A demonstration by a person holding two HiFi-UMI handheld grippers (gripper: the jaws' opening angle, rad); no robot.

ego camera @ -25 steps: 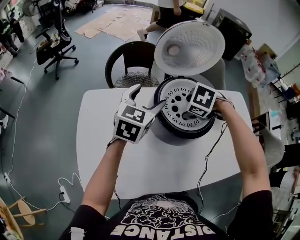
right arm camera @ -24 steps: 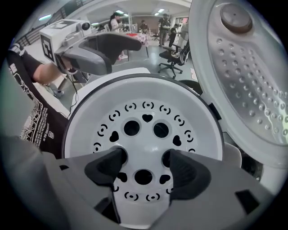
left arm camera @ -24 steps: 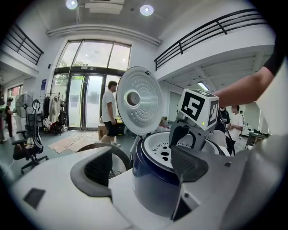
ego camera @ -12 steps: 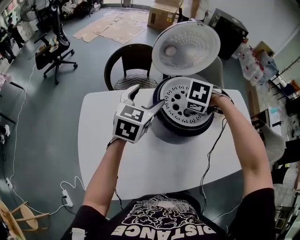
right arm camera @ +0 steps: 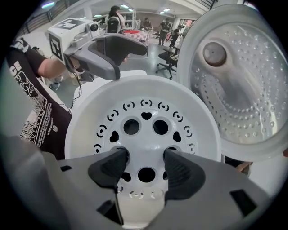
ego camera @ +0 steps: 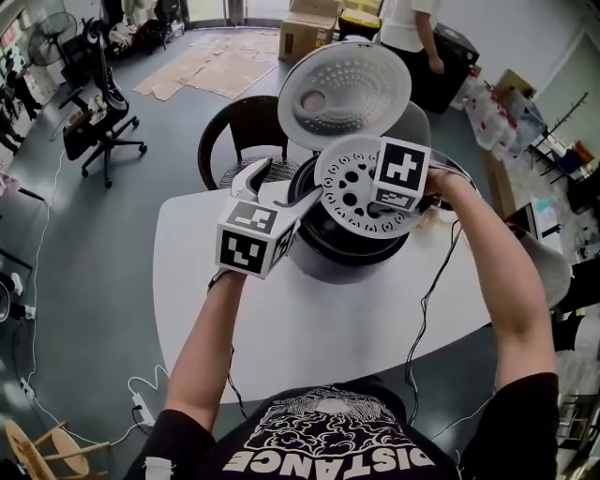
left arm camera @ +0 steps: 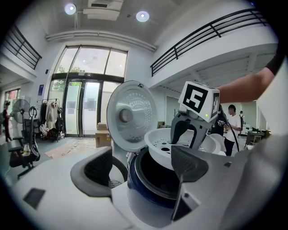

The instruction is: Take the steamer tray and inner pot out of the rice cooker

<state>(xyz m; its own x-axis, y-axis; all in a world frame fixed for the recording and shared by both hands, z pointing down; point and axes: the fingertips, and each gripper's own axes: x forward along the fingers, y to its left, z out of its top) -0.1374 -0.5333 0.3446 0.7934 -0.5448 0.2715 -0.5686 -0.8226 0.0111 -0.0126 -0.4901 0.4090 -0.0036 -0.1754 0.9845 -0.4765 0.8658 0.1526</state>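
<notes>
My right gripper [ego camera: 380, 210] points down into the white perforated steamer tray [ego camera: 349, 187], and its fingertips [right arm camera: 112, 165] sit in two holes of that tray [right arm camera: 144, 112], shut on the strip between them. The tray hangs tilted just above the rice cooker [ego camera: 330, 266], clear of the dark inner pot [ego camera: 315, 231]. The cooker's lid [ego camera: 342, 94] stands open behind. My left gripper [ego camera: 286, 184] is open beside the cooker's left rim, nothing held. In the left gripper view the pot [left arm camera: 157, 176] lies between the wide jaws, with the tray [left arm camera: 157, 150] and right gripper [left arm camera: 184, 141] above it.
The cooker stands at the far edge of a white table [ego camera: 328, 342]. A dark round chair [ego camera: 246, 131] stands behind it. An office chair [ego camera: 101, 103] is at far left, cardboard boxes [ego camera: 302, 34] and a standing person [ego camera: 405, 28] further back.
The right gripper has risen with the steamer tray, lifting it out of the cooker and tilting it. The left gripper has also risen a little beside the cooker, still open.
</notes>
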